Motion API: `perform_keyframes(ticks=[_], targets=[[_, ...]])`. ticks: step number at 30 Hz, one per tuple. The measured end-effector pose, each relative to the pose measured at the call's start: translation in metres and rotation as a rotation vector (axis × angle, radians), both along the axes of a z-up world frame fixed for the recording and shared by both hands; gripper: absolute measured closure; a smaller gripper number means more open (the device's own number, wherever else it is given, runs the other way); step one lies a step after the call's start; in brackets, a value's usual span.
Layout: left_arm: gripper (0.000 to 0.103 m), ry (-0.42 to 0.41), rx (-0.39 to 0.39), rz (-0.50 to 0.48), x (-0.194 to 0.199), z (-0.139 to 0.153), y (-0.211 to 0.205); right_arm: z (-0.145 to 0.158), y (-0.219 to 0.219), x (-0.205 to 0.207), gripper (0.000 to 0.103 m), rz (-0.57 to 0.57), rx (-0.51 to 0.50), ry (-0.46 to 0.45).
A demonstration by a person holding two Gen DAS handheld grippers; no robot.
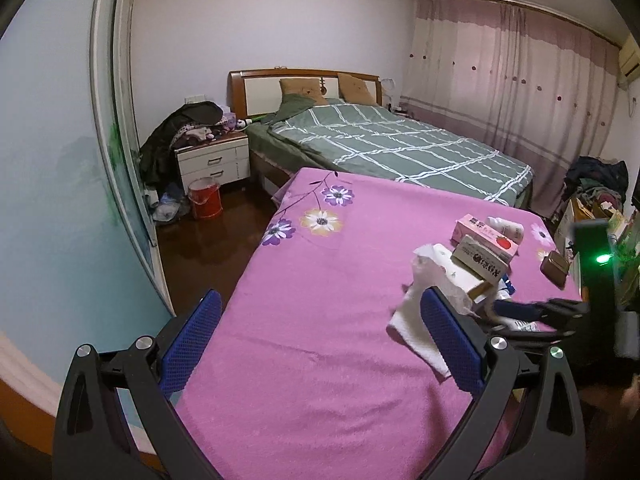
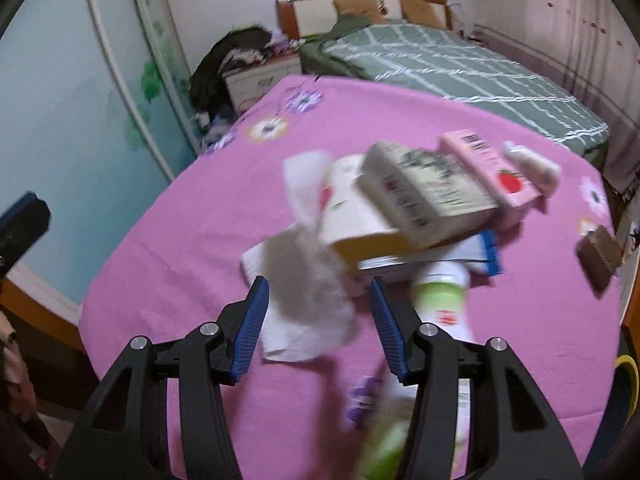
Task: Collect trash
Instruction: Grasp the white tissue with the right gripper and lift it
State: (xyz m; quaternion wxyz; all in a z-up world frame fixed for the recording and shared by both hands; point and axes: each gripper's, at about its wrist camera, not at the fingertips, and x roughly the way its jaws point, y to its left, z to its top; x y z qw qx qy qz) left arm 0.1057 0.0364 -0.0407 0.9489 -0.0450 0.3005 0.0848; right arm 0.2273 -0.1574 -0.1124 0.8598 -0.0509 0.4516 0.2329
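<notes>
A pink flowered cloth [image 1: 320, 312] covers my table, with a green checked bed [image 1: 400, 148] behind it, a nightstand [image 1: 214, 162] and a red bucket [image 1: 205, 200] on the floor. The trash sits in a heap at the table's right side: a crumpled tissue [image 2: 308, 276], a beige box [image 2: 432, 192], a pink carton [image 2: 492, 168] and a green-and-white bottle [image 2: 442, 296]. My left claw [image 1: 320, 332] gapes wide over bare cloth. My right claw [image 2: 320, 320] stands half open around the blurred tissue; whether it grips, I cannot tell.

Two cartons [image 2: 432, 196] and [image 2: 492, 168], two bottles [image 2: 532, 164] and [image 2: 442, 296], one crumpled tissue [image 2: 304, 280], one brown block [image 2: 600, 260] on the pink-covered counter [image 2: 200, 240].
</notes>
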Motion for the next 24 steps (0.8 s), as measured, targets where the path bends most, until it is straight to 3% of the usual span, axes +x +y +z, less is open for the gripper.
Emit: perform_keyframes(ticks=[3, 5, 7, 10, 16, 24], targets=[[0.005, 0.003, -0.002, -0.011, 0.0, -0.002, -0.001, -0.013, 0.014, 0.008, 0.055, 0.001, -0.023, 0.025], [0.005, 0.003, -0.005, -0.016, 0.0, -0.003, -0.001, -0.021, 0.017, 0.014, 0.07, -0.005, -0.034, 0.04], [0.005, 0.005, -0.01, -0.021, 0.0, -0.004, -0.001, -0.025, 0.018, 0.017, 0.096, 0.0, -0.034, 0.056], [0.005, 0.005, -0.012, -0.021, 0.0, -0.004, -0.001, -0.018, 0.016, 0.011, 0.097, 0.021, 0.001, 0.04], [0.005, 0.004, -0.014, -0.034, -0.001, -0.002, -0.004, 0.027, 0.001, -0.003, 0.097, 0.034, 0.081, -0.042], [0.005, 0.007, -0.013, -0.076, 0.0, -0.004, -0.02, 0.073, -0.061, -0.017, 0.097, -0.08, 0.141, -0.143]])
